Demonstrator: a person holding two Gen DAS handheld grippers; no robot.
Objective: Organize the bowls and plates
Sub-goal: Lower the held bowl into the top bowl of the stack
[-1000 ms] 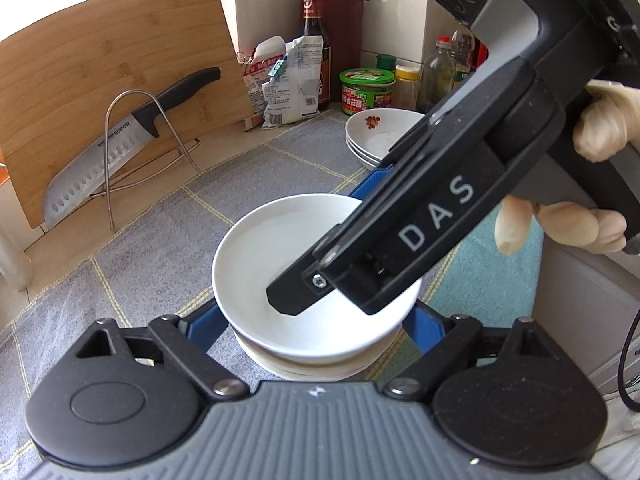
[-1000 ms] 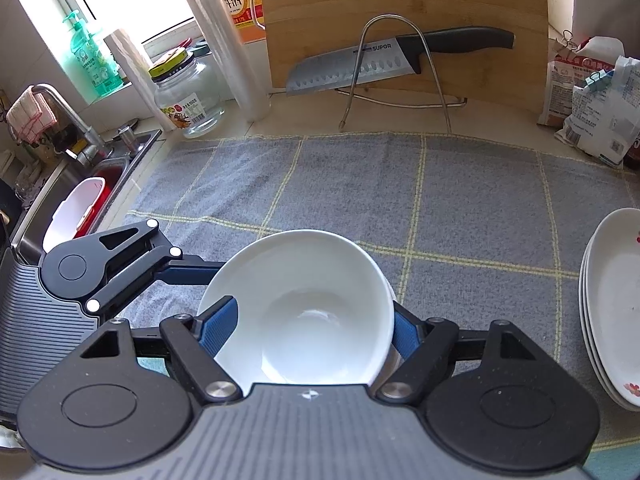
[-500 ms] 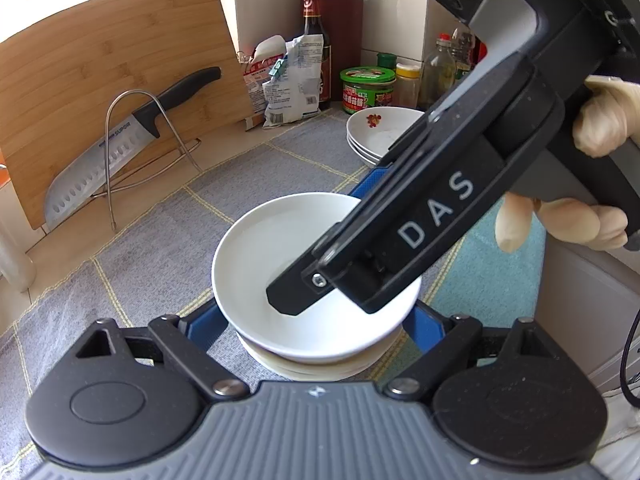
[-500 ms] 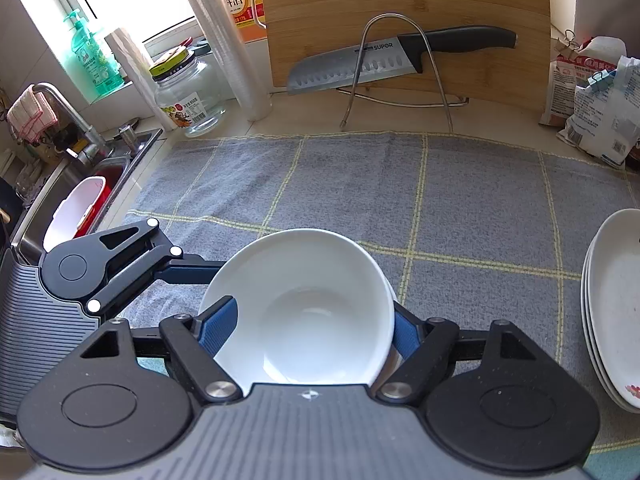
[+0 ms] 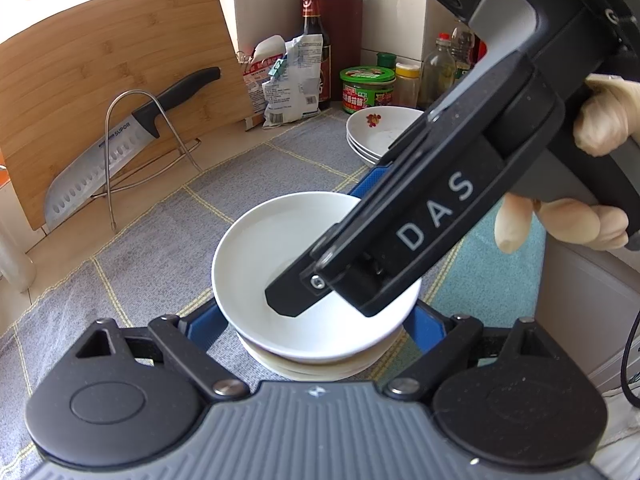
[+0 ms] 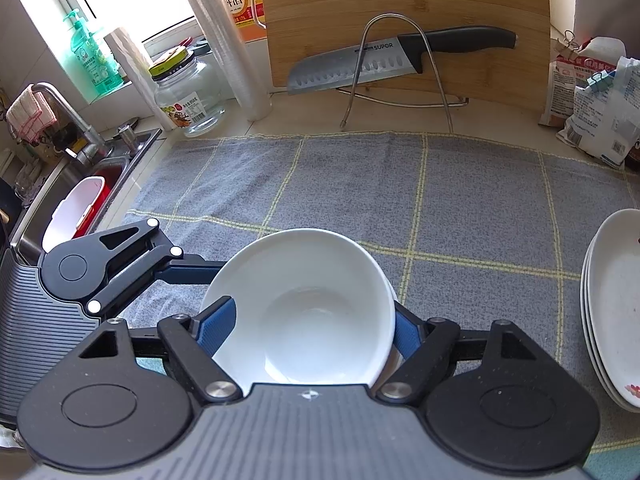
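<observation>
A white bowl (image 5: 280, 264) sits on top of a small stack of bowls (image 5: 320, 368) on the grey checked cloth. It also shows in the right wrist view (image 6: 308, 308). My left gripper (image 5: 316, 320) is open, its blue fingers on either side of the stack. My right gripper (image 6: 304, 328) is wide around the top bowl, blue pads at its rim; in the left wrist view its body (image 5: 420, 232) hangs over the bowl. A stack of white plates (image 5: 376, 136) with a red flower mark stands further off; it also shows in the right wrist view (image 6: 612, 300).
A bamboo cutting board (image 6: 404, 12) and a knife (image 6: 384, 60) on a wire stand are at the back. A glass jar (image 6: 188, 92), plastic rolls and the sink (image 6: 72, 200) are at the left. Bags (image 6: 592, 100), bottles and a green-lidded tub (image 5: 368, 88) stand by the plates.
Nearly nothing has moved. The top bowl and both grippers stay in the same place over the stack.
</observation>
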